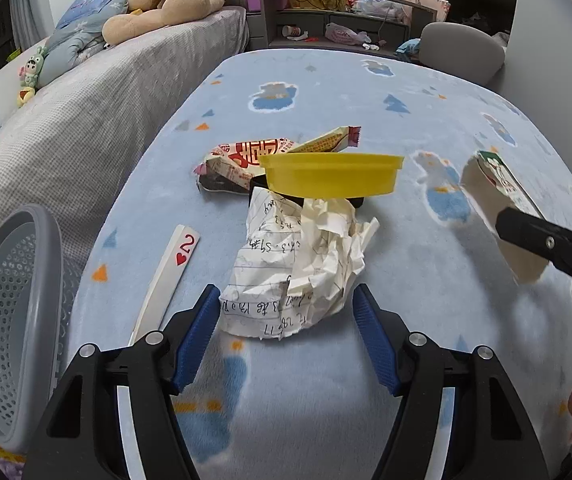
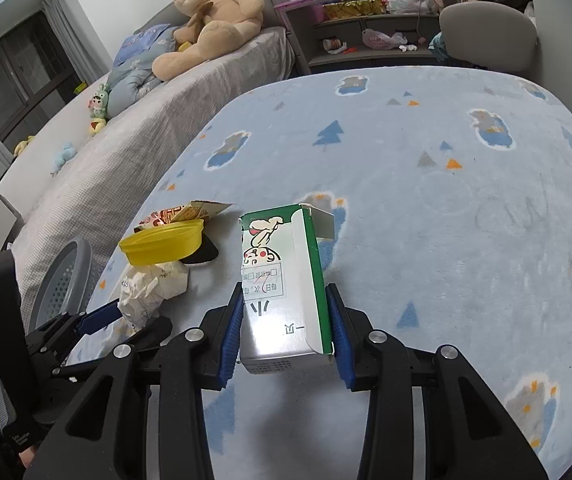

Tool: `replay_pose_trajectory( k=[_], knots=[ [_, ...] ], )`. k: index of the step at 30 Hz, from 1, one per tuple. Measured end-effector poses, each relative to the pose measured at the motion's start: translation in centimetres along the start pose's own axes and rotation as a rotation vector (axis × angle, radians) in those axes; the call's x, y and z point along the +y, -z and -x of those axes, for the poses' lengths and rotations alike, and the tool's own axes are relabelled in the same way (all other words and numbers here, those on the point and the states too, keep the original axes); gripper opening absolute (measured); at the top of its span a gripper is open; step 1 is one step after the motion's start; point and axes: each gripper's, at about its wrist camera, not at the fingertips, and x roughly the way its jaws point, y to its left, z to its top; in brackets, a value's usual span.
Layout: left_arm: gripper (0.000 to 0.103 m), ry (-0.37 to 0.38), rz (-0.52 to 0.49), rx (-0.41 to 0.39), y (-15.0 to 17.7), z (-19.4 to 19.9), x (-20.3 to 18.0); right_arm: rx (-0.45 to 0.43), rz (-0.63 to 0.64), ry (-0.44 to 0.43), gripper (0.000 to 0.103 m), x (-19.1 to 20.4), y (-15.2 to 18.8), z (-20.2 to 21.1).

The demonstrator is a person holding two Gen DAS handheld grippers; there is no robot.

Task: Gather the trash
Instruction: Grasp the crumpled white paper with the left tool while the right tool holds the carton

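Right gripper (image 2: 288, 322) clamped on green-and-white carton (image 2: 281, 280), left gripper (image 1: 286, 328) spread wide around crumpled paper (image 1: 298, 272), grey basket (image 1: 9, 320) at blanket's (image 1: 366, 92) left edge

You have one crumpled paper ball (image 1: 298, 268), one yellow tub (image 1: 332, 174), two snack wrappers (image 1: 241, 160), one playing card (image 1: 165, 276) and one green-and-white carton (image 2: 286, 292) on the blanket-covered bench (image 2: 446, 220). One grey mesh basket (image 1: 9, 320) stands off its left edge. Two claws show: the left claw (image 1: 286, 332) and the right claw (image 2: 286, 336). One big teddy bear (image 2: 213, 16) sits on the bed.
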Motion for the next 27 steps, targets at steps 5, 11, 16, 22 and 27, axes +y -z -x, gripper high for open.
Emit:
replay_pose_trajectory(
  k=[5,11,16,22,27],
  knots=[
    [0.061,0.012,0.029,-0.006,-0.4,-0.2,0.4,0.005,-0.005,-0.002,0.038,-0.4,0.1,0.0],
    [0.052,0.039,0.039,-0.007,0.1,0.5,0.8,0.008,-0.007,0.001,0.038,-0.6,0.2,-0.1],
    [0.048,0.042,0.031,-0.005,1.1,1.7,0.9,0.004,-0.005,0.0,0.038,-0.5,0.2,0.0],
    [0.046,0.044,0.036,0.008,2.6,3.2,1.7,0.005,-0.001,-0.004,0.038,-0.2,0.4,0.0],
    [0.046,0.048,0.037,0.022,3.8,4.1,2.2,0.001,0.011,-0.003,0.038,0.2,0.6,0.3]
  ],
)
